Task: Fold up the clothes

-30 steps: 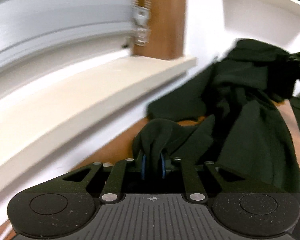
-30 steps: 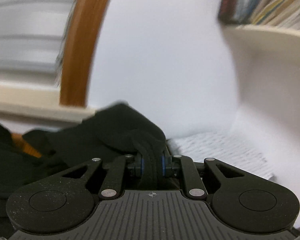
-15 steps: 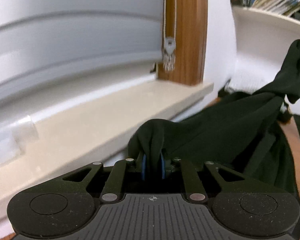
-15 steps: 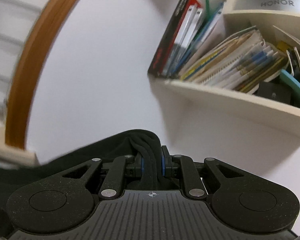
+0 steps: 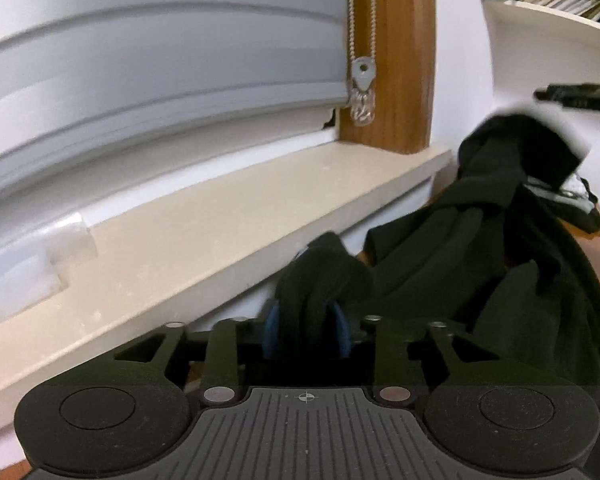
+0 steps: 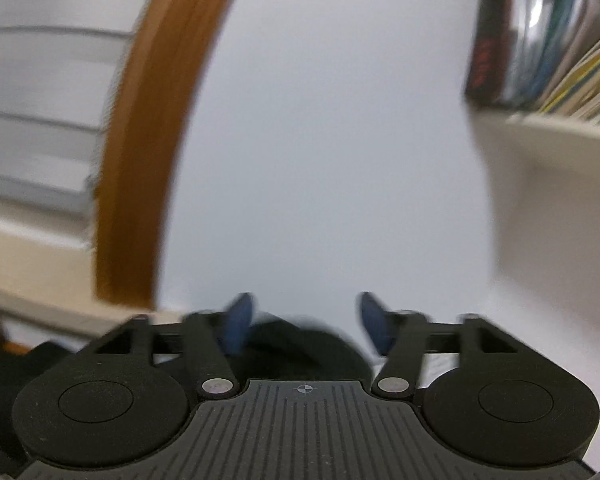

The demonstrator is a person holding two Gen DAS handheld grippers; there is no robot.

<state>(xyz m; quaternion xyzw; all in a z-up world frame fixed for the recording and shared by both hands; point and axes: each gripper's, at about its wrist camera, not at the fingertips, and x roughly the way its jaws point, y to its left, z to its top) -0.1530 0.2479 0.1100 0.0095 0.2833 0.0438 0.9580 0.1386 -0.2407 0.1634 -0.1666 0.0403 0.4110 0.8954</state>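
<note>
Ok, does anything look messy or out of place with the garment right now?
Yes. The dark garment is bunched in a twisted heap against the window sill, not flat. Both grippers' jaws are opening: cloth still sits between the left gripper pads, and drops from the right gripper.

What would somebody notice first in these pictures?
A dark garment sprawls below the windowsill, one bunch between the opening left gripper pads. The right gripper is opening too, cloth dropping below its blue pads. Books fill a shelf at upper right.
</note>
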